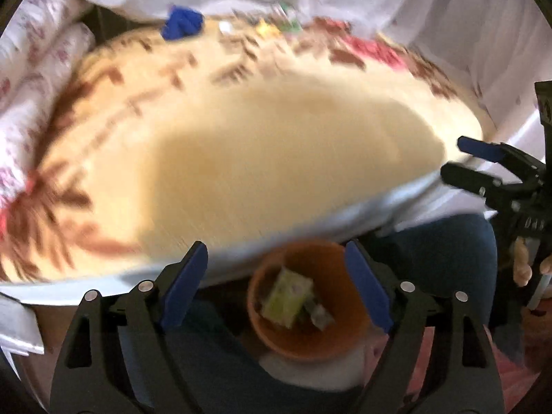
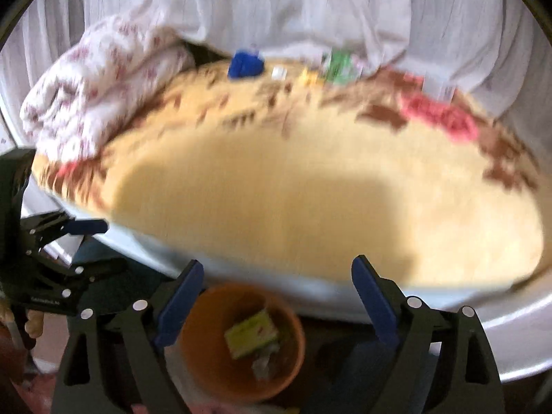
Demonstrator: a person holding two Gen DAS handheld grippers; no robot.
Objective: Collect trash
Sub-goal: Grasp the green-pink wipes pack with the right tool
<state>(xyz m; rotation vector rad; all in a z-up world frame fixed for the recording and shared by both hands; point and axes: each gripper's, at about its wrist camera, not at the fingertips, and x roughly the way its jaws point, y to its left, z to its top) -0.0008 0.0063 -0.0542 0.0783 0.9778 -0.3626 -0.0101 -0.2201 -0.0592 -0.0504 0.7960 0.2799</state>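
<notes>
Where sunlight falls, the cream bedspread (image 2: 310, 189) is blurred.

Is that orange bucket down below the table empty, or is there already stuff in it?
Not empty. The orange bucket stands upright and holds a yellow-green wrapper and a smaller pale scrap; most of its inside remains unfilled.

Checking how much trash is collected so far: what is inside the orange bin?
Inside the orange bin lie a yellow-green packet and a smaller pale scrap beside it. Anything beneath them is covered, and blur hides finer detail.
</notes>
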